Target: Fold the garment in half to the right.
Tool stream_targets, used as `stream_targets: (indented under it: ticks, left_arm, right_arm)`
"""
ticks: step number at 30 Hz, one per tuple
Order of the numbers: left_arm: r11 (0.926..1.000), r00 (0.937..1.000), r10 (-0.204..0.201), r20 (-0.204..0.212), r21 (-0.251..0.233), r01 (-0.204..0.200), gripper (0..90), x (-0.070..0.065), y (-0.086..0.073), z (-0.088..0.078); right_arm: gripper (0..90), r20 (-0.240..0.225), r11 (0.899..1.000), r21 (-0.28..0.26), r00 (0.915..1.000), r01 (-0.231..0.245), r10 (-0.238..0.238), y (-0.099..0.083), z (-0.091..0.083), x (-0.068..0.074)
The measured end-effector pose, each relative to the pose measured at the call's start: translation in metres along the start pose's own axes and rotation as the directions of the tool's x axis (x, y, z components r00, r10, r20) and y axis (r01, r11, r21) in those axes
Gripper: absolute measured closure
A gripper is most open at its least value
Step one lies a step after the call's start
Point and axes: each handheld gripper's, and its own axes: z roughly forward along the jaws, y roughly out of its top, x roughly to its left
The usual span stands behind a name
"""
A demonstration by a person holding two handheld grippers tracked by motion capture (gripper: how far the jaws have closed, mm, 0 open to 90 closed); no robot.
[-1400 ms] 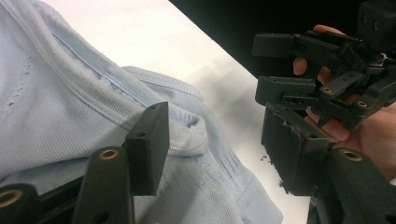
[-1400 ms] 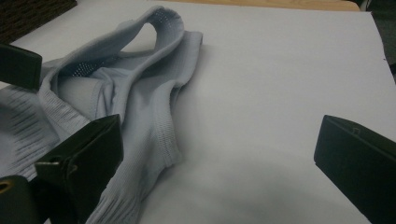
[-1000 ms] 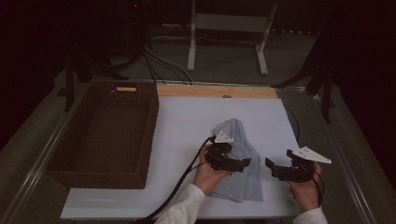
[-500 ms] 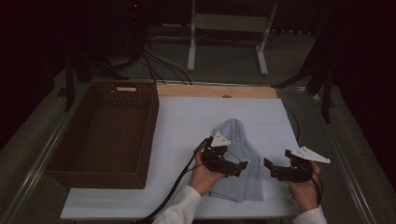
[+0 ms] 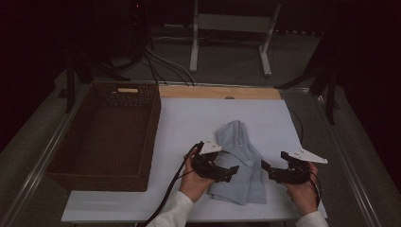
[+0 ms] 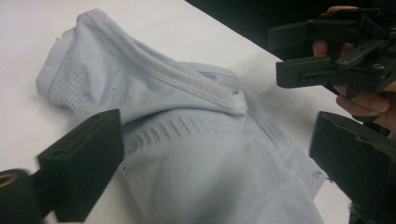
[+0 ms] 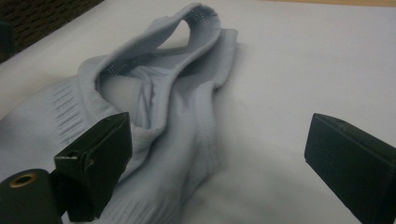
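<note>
1. While we hold both claws low at the near edge of the white bench (image 5: 189, 118), the pale blue garment (image 5: 239, 161) lies crumpled between them, right of centre.
2. Our left claw (image 5: 231, 172) rests over the garment's near left part; its jaws stand wide, have just been closing a little, and grip nothing, with cloth showing between them in the left gripper view (image 6: 196, 154).
3. Our right claw (image 5: 267, 169) sits just right of the garment, jaws wide and easing inward, holding nothing.
4. Left on the bench stands a dark wicker basket (image 5: 149, 123), well apart from the garment.
</note>
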Motion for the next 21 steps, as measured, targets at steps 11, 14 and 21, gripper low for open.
stream_targets:
  ticks: [11,14,21]
  left_arm:
    - [0.9997,0.9999,-0.014,-0.002,0.022,0.014,12.5,0.003,-0.016,-0.004]
    - [0.9993,0.9998,-0.018,0.003,0.034,0.018,13.7,0.003,-0.021,-0.002]
    - [0.9981,0.9994,-0.03,0.018,0.054,0.029,17.4,0.002,-0.031,0.0]
  right_arm:
    - [26.7,-0.048,1.0,0.004,0.9988,0.008,-0.008,0.004,0.006,0.009]
    - [32.6,-0.069,1.0,0.008,0.9976,0.009,-0.008,0.005,0.008,0.011]
    - [43.7,-0.119,0.999,0.035,0.9926,0.027,-0.023,0.006,0.015,0.019]
